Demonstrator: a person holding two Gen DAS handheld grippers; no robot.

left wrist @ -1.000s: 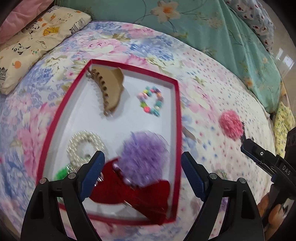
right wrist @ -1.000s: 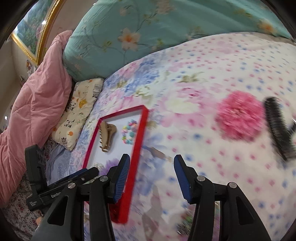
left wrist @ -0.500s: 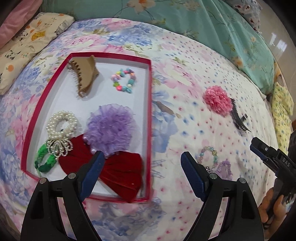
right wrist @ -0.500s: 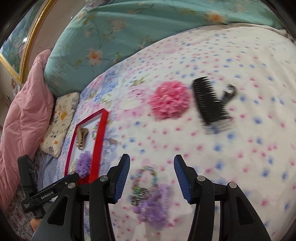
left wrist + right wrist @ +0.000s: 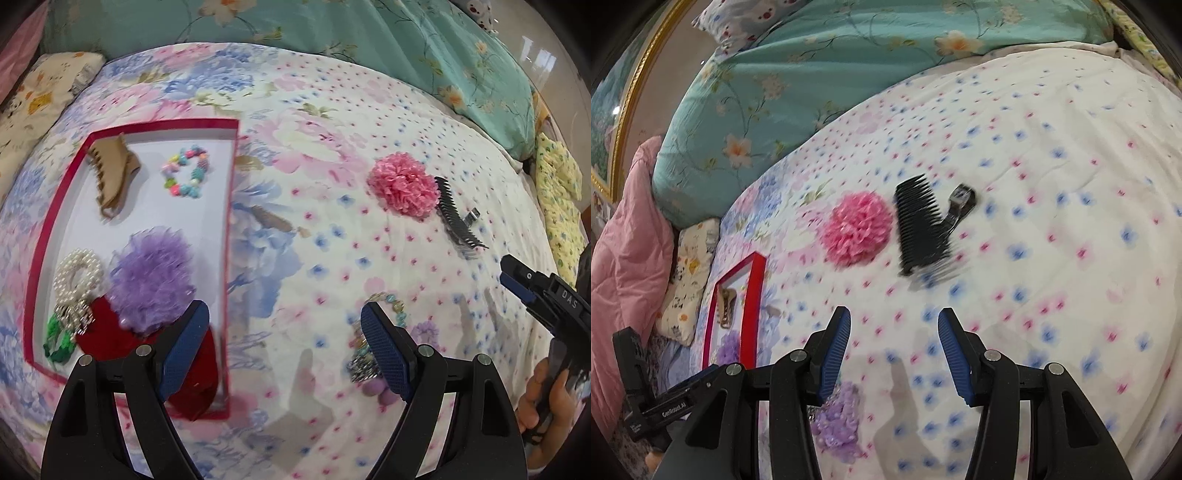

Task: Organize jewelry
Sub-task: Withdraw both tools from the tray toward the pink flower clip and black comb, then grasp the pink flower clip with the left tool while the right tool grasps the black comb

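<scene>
Floral bedspread (image 5: pixel 332 122) bearing a red-rimmed tray (image 5: pixel 231 192), the landmark. Inside the tray: purple pom-pom (image 5: pixel 153 275), red bow (image 5: pixel 99 330), tan claw clip (image 5: pixel 112 170), pearl ring (image 5: pixel 75 273), coloured bead bracelet (image 5: pixel 186 177). Outside it, to the right and left to sort: pink pom-pom (image 5: pixel 402 184), black comb (image 5: pixel 456 218), pastel bead bracelet (image 5: pixel 391 306). Left gripper (image 5: pixel 284 343) jaws wide, empty; right gripper (image 5: pixel 894 354) jaws half apart, empty. Roughly half done.
</scene>
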